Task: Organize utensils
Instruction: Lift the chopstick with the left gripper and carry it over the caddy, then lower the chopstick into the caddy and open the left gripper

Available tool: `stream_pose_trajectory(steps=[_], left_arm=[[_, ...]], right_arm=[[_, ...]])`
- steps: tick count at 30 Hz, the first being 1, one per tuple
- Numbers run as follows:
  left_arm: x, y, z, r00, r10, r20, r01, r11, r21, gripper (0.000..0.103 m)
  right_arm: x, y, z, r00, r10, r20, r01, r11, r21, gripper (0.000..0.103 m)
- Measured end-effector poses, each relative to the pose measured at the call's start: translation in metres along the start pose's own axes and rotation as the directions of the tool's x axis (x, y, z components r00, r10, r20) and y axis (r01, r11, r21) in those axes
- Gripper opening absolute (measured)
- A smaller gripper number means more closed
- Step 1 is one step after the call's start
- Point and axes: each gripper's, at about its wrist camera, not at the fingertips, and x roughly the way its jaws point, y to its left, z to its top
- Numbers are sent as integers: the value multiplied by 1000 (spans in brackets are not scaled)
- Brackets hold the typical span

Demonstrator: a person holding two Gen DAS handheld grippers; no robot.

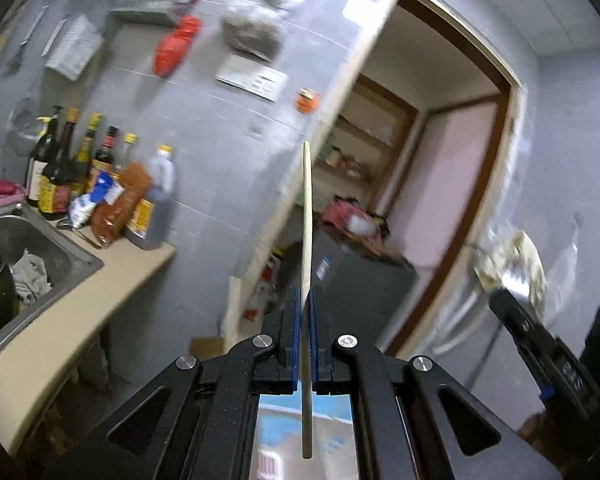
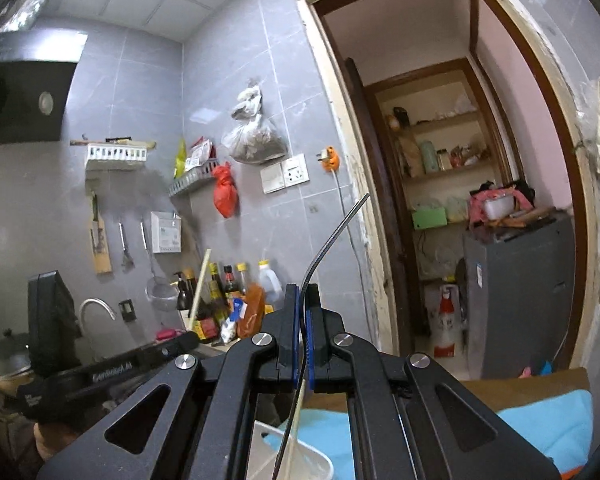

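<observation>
Chopstick (image 1: 307,216) clamped upright between left gripper (image 1: 305,300) pads, tip well above fingertips, tail running back under jaws. Metal utensil handle (image 2: 332,240) pinched in right gripper (image 2: 302,300), bending up-right past fingertips, lower end over white bowl (image 2: 308,460).

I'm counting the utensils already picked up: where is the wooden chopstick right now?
The wooden chopstick is clamped upright in the left gripper, mid-frame in the left wrist view, in front of the doorway.

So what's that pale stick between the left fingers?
A wooden chopstick, clamped between the left gripper's blue fingers and pointing up, seen in the left wrist view.
</observation>
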Motion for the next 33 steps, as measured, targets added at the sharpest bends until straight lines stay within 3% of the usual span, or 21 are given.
stream_pose_trajectory(steps=[8,21,27,31,33], left_arm=[[18,51,-16,1000,-13,22,15,998,-63,2],[19,50,-60,996,65,69,-69,996,63,2],[20,50,-65,997,77,30,-79,993,92,2],[16,50,-65,999,51,-14,-50,995,86,2],[14,50,-64,998,44,-44,-40,996,80,4]], right_arm=[[29,5,-47,997,-67,-43,65,997,-47,1],[37,8,-86,992,-105,-71,96,988,-123,2],[40,13,-94,990,-94,-108,78,987,-143,2],[41,13,-94,987,-84,-135,66,989,-133,3],[39,11,-94,985,-83,-151,65,991,-120,8]])
